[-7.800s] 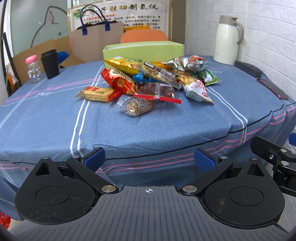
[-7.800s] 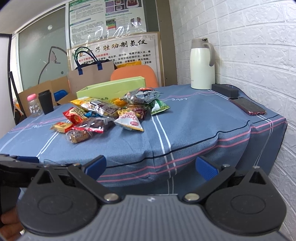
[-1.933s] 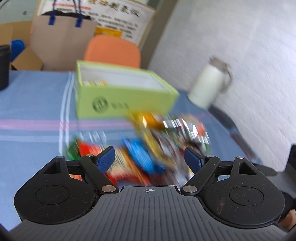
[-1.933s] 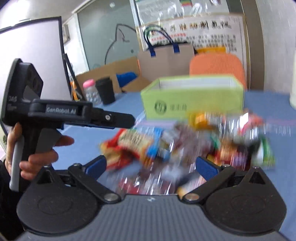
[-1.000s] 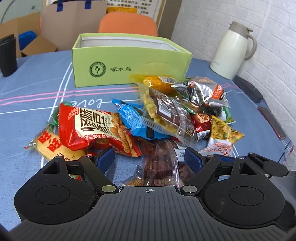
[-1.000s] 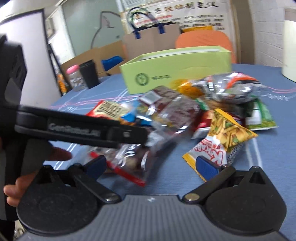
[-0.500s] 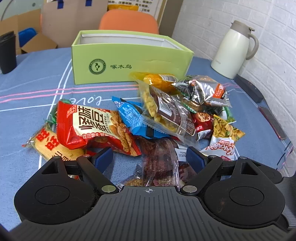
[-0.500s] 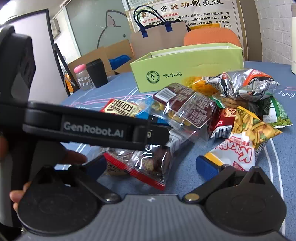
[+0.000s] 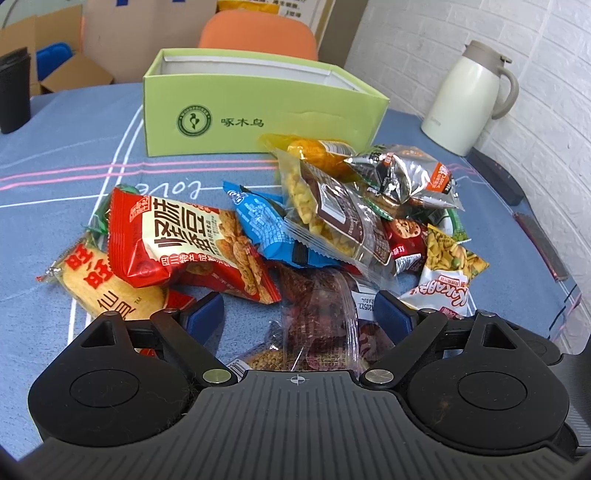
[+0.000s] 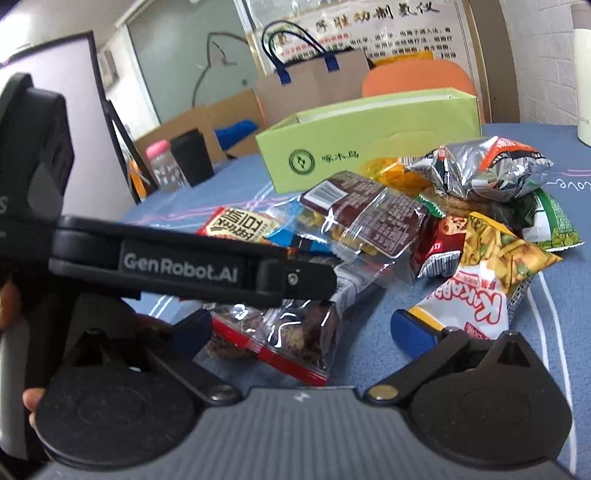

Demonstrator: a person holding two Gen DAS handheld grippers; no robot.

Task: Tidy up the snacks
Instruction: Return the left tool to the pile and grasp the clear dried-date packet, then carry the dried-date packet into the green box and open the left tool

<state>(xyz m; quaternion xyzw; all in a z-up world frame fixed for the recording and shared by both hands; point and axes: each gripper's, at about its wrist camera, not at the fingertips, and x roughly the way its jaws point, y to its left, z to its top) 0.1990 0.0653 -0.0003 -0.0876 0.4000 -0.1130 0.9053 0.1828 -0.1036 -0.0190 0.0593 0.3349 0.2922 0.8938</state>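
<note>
A heap of snack packs lies on the blue tablecloth in front of an open green box [image 9: 258, 118] [image 10: 369, 147]. It holds a red pack [image 9: 184, 240], a blue pack [image 9: 266, 229], a silver pack [image 9: 402, 177] and a clear bag of dark red snacks [image 9: 317, 314] [image 10: 295, 332]. My left gripper [image 9: 298, 314] hangs low over the heap's near edge. Its jaws are opening, and the clear bag lies between the pads without being pressed. My right gripper [image 10: 303, 334] is open over the same bag from the right. The left gripper's body [image 10: 184, 269] crosses the right wrist view.
A white thermos jug [image 9: 469, 99] stands at the back right by the brick wall, with a phone [image 9: 543, 247] near the table's right edge. A black cup [image 9: 13, 88] and a pink-capped bottle [image 10: 162, 166] stand at the back left. An orange chair [image 9: 258, 33] is behind the box.
Both grippers came from the table's edge to just over the snack heap. In the last second the left one held still with its pads slightly wider; the right one edged closer to the clear bag.
</note>
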